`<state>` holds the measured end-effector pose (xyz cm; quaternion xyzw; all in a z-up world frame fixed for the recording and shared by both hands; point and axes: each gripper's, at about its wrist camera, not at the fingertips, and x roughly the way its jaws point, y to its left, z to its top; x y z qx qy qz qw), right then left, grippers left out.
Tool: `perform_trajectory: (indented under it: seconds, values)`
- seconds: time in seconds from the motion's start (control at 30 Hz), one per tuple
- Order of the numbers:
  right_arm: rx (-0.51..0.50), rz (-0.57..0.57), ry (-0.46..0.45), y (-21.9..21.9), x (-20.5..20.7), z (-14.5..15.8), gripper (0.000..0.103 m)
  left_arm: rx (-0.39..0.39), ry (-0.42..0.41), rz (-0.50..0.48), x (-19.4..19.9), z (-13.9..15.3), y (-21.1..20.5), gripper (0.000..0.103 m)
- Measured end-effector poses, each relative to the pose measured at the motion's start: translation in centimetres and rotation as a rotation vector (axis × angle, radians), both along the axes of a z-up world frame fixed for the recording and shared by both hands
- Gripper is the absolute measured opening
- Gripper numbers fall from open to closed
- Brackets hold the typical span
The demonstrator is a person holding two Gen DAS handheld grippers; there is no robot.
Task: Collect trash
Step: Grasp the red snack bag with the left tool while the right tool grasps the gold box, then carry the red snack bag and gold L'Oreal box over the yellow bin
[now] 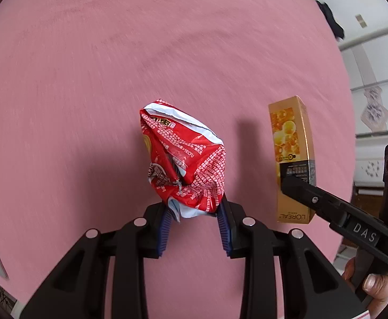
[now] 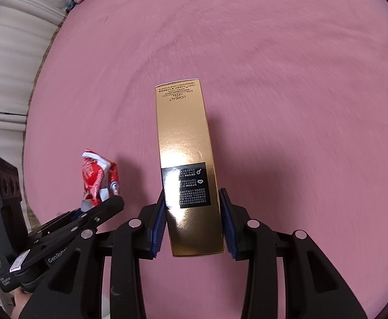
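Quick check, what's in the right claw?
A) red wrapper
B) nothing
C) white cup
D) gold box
D: the right wrist view shows the gold box clamped between the right claw pads, while the red wrapper sits in the left claw.

pink surface (image 1: 167, 53) motion-blurred, wrapper print illegible

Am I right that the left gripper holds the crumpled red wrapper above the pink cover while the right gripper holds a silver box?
Not quite: the box in the right gripper is gold, as the right wrist view shows. The left gripper does hold the crumpled red wrapper above the pink cover.
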<state>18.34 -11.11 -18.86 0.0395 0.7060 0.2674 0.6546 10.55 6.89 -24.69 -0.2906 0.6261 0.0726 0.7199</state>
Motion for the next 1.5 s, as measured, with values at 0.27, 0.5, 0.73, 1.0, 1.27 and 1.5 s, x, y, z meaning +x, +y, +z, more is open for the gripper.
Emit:
perform_trajectory:
  seconds: [0.27, 0.5, 0.73, 1.0, 1.27, 1.5]
  values:
    - [0.025, -0.007, -0.008, -6.2, -6.0, 3.4, 0.036, 0.018, -0.021, -0.071, -4.5, 4.0, -8.0, 0.031]
    - [0.018, -0.064, -0.053, -9.0, -10.4, 5.4, 0.036, 0.01, -0.046, -0.188, -8.6, 6.8, -11.9, 0.031]
    - [0.012, -0.209, -0.103, -13.0, -13.2, 7.3, 0.036, -0.011, -0.076, -0.308, -11.0, 8.3, -14.6, 0.031]
    - [0.012, -0.35, -0.142, -17.2, -14.6, 9.2, 0.037, -0.026, -0.11, -0.46, -10.4, 9.7, -19.5, 0.032]
    - [0.023, -0.44, -0.171, -22.7, -14.8, 9.6, 0.037, -0.012, -0.128, -0.556, -8.4, 10.3, -25.5, 0.032]
    - [0.028, -0.482, -0.161, -31.5, -13.9, 9.2, 0.037, -0.012, -0.115, -0.596, -6.7, 10.4, -33.0, 0.032]
